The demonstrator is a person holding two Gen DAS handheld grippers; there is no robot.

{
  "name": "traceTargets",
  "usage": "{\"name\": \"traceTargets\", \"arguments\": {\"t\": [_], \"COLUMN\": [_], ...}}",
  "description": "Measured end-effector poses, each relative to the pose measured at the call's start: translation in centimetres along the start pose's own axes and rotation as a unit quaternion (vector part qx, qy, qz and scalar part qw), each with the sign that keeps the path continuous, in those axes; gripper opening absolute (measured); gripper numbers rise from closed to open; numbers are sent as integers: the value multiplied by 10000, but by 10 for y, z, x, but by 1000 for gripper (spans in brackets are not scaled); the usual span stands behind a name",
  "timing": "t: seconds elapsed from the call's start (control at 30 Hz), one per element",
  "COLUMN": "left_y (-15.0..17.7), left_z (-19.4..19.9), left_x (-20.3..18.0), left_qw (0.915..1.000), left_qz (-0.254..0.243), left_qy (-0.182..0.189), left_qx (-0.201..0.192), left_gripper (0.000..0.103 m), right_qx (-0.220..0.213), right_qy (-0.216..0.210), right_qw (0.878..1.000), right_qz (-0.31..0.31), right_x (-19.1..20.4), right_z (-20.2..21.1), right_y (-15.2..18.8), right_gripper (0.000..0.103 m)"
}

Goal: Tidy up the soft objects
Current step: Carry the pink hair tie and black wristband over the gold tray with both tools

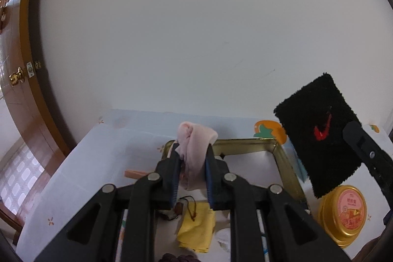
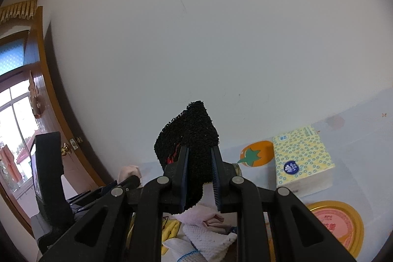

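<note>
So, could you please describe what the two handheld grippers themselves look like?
Both the left gripper and right gripper are matte black, with angular linkage arms joined by round silver pins. Triangular cut-outs pierce the outer arms, and the jaws carry dark blue ribbed pads. No cables or sleeves show.

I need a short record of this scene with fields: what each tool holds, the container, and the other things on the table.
left tool: shut on pink cloth, held up above the table
right tool: shut on black wristband with a red mark
container: open gold tin, nothing visible inside
table: pale tablecloth with an orange fruit print
soft things still lying: yellow cloth, white knitted cloth
other things: gold round can, tissue pack
</note>
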State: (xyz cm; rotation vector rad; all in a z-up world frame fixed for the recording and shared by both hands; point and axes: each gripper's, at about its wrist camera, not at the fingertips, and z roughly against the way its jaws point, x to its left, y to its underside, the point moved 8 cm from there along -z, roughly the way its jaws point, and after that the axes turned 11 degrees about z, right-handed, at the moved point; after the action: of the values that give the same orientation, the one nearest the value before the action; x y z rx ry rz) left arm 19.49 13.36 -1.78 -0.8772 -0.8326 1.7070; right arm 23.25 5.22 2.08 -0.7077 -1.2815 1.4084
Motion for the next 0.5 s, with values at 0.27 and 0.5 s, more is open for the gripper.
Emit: {"name": "traceTargets", "arguments": {"t": [0.27,0.5], "left_y": [-4,-2], "left_z": [-6,-20], "left_x": [8,16], "left_qw": [9981,9978], "left_qz": [-271,-309], "left_qy": [-535,-555], "left_qx": [-117,168], "left_gripper": [16,16], "right_qx": [432,835], "right_qy": [-25,-85], "right_qw": [9984,9947], "right_qz": [-376,-590], "right_x": [-4,-6], "right_z": [-20,-36], "right_y": [-3,5], "right_gripper": [19,19]}}
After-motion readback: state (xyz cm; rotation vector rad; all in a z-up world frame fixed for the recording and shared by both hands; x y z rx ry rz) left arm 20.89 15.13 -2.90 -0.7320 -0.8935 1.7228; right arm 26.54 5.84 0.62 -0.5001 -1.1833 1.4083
